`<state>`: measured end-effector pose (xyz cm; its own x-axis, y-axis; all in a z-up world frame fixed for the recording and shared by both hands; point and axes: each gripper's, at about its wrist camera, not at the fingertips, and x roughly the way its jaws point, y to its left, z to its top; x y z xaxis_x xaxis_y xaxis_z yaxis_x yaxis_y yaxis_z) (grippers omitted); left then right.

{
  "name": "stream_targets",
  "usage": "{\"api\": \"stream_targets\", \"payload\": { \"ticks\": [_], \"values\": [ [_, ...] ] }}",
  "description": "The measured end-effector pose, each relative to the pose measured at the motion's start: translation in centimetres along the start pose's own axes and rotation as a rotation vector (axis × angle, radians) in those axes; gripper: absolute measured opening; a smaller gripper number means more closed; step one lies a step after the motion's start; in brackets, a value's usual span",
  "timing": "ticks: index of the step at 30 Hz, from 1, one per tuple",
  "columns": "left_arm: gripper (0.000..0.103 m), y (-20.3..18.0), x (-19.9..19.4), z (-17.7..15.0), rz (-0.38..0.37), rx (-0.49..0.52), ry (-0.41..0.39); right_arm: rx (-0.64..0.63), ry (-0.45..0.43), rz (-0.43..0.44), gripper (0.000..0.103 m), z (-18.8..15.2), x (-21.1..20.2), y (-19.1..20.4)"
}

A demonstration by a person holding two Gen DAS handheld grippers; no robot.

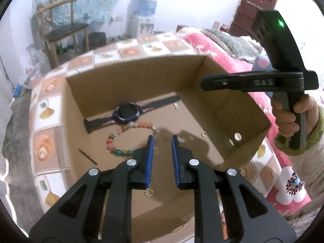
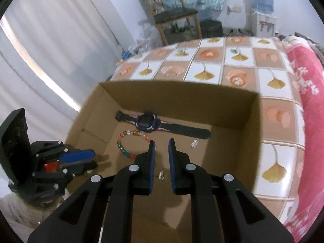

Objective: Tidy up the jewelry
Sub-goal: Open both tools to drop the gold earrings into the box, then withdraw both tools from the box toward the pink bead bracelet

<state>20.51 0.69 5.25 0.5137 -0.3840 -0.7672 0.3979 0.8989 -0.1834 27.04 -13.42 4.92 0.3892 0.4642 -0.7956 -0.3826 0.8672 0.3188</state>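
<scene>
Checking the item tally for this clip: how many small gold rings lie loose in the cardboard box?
2 clearly: one ring on the box floor near the right wall's holes, another ring near the front, below the left tool's fingers. Others may be hidden.

Matt corrugated cardboard box [image 1: 129,75] holds a glossy bead bracelet [image 1: 113,141] and a plastic-strapped watch [image 1: 127,112].

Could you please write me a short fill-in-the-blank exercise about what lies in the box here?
1. The watch, the bead bracelet and the small rings all lie inside a ____ box.
2. The watch lies along the box's far wall, and the bracelet lies ____ to the camera than it.
3. Both the left hand-held gripper and the right hand-held gripper hold ____ between their pads.
4. The box stands on a cloth printed with yellow ____.

Missing words: cardboard; nearer; nothing; leaves
</scene>
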Motion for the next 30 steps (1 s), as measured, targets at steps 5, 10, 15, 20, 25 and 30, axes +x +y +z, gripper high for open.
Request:
{"api": "stream_targets", "payload": {
  "ticks": [5,10,15,20,25,30],
  "values": [
    [0.031,0.2,-3.8,-0.3,0.029,-0.001,-0.096,0.029,-0.106,-0.009,0.028,-1.6,-4.6,-0.7],
    [0.044,0.2,-7.0,-1.7,0.065,-0.014,-0.173,0.099,-0.2,-0.01,0.031,-4.8,-8.9,-2.0],
    [0.057,-0.3,-9.5,-4.3,0.097,-0.011,-0.219,0.148,-0.246,-0.035,0.032,-9.1,-10.9,-2.6],
    [0.072,-1.6,-11.1,-7.6,0.084,0.0,-0.205,0.146,-0.253,-0.058,0.032,-14.2,-12.2,-2.1],
    [0.084,-3.3,-10.4,-10.3,0.032,0.029,-0.134,0.121,-0.165,-0.026,0.032,-18.6,-10.8,-0.1],
    [0.084,-5.4,-6.6,-11.8,0.046,0.033,-0.027,0.101,-0.035,-0.033,0.032,-21.3,-6.7,1.7]
  ]
}}
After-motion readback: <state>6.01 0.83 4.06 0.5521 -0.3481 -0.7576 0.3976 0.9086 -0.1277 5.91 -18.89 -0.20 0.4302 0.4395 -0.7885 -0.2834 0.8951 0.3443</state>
